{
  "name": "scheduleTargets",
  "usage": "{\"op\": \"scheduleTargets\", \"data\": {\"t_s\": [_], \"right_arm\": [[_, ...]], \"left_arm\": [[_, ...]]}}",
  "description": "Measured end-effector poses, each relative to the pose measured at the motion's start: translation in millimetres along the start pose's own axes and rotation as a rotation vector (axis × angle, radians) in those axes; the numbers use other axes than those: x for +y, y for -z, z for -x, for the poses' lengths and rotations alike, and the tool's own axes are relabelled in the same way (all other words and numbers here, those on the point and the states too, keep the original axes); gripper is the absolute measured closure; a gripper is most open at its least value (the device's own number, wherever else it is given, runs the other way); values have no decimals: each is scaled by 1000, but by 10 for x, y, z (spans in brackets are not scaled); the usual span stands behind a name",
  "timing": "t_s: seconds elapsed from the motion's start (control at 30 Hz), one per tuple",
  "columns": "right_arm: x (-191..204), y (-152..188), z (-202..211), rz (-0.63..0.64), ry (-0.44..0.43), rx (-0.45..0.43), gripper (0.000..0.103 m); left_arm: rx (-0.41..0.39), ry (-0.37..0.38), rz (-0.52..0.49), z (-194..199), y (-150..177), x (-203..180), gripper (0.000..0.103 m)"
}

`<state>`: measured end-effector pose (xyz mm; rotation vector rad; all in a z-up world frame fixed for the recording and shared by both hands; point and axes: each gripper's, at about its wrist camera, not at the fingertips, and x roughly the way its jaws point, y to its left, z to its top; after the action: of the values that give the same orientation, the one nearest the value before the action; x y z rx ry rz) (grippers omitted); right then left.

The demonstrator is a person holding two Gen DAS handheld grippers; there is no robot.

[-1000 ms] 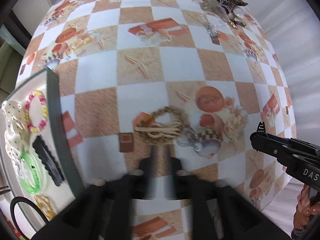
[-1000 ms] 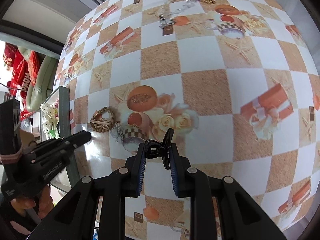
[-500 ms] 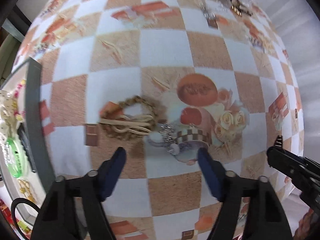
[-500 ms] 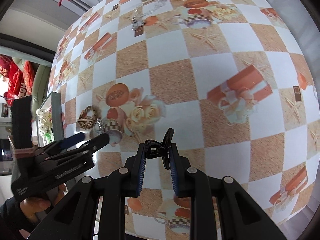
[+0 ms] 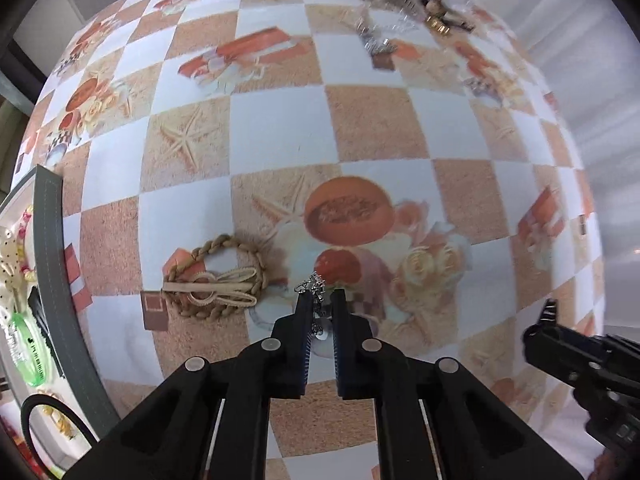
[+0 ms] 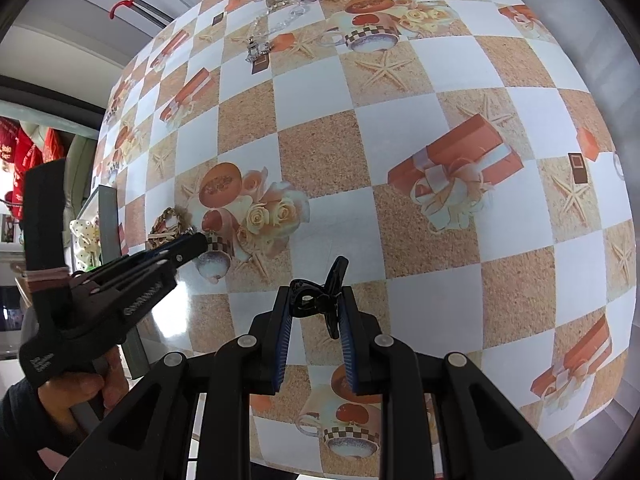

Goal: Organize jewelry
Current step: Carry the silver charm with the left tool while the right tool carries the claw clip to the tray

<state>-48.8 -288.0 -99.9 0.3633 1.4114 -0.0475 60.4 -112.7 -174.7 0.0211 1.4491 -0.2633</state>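
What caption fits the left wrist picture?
Left gripper closed around a small silver chain, beside a braided ring on the checkered tablecloth.

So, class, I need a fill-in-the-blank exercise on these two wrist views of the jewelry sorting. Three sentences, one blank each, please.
1. The right claw is shut on a black hair ____.
2. The left claw has closed around a small silver ____ lying on the tablecloth.
3. The braided bracelet lies between that claw and the grey ____ at the table's left edge.

Missing words: clip; chain; tray
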Motion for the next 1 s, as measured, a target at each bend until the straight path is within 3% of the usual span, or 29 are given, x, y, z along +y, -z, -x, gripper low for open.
{"op": "scheduleTargets", "data": {"t_s": [0.43,0.63,1.0], "right_arm": [[229,17,110,18,-19,-14,78],[494,46,166,62,-28,-15,78],[1057,99,201,172,-40,-7,78]], "left_arm": [[-75,101,-25,640,148,280,90],[-88,122,3,1088,496,647,90],[-134,141,96,1366,784,1056,90]]}}
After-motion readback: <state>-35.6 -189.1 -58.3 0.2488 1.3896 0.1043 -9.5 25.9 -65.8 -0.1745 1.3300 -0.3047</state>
